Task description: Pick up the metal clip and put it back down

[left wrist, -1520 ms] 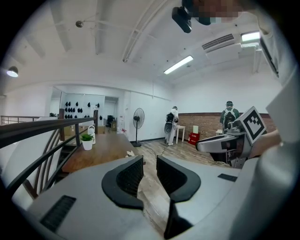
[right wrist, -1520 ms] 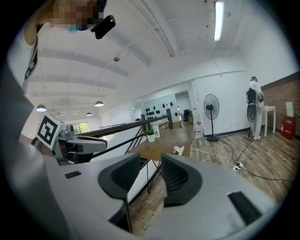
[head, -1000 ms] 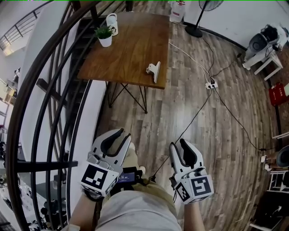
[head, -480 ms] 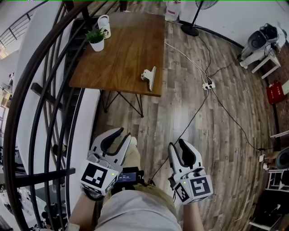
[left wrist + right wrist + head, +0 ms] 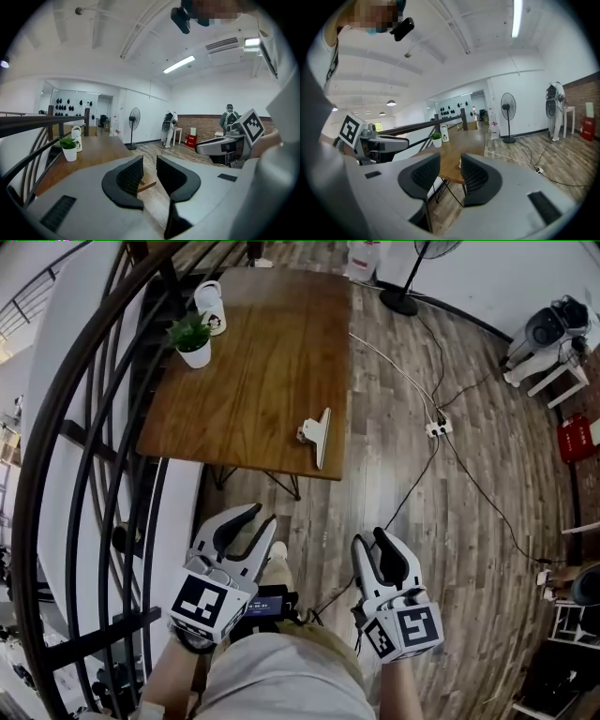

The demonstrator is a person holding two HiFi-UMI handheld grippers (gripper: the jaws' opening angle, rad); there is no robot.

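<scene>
**Current step: approach. The pick-up has not begun.**

Position of the work item: the metal clip (image 5: 317,435) lies on the wooden surface (image 5: 262,362). It is close to the near edge and just beside the right-hand edge, with its long side running roughly along that right-hand edge. A potted plant (image 5: 192,337) and a white mug (image 5: 211,306) stand at the far left of the surface, well apart from the clip.

Position of my tools: I hold the left gripper (image 5: 263,516) and the right gripper (image 5: 372,540) low in front of my body. Both are over the plank floor (image 5: 450,521), short of the surface and well apart from the clip.

State of the fingers: both pairs are released. Each gripper view shows a clear gap between the fingers with nothing in it; only the distant surface appears through the gap.

Next move, as I judge it:
1. Step in to the near edge of the surface.
2. Lead with the right gripper, which is on the clip's side.
3. Bring the fingers over the clip and turn them across its narrow width.
4. Lower until the fingers straddle the metal, then close.

Caution: the clip is thin and sits near two edges. I expect a sideways nudge could push it off, so the descent should be vertical.
</scene>
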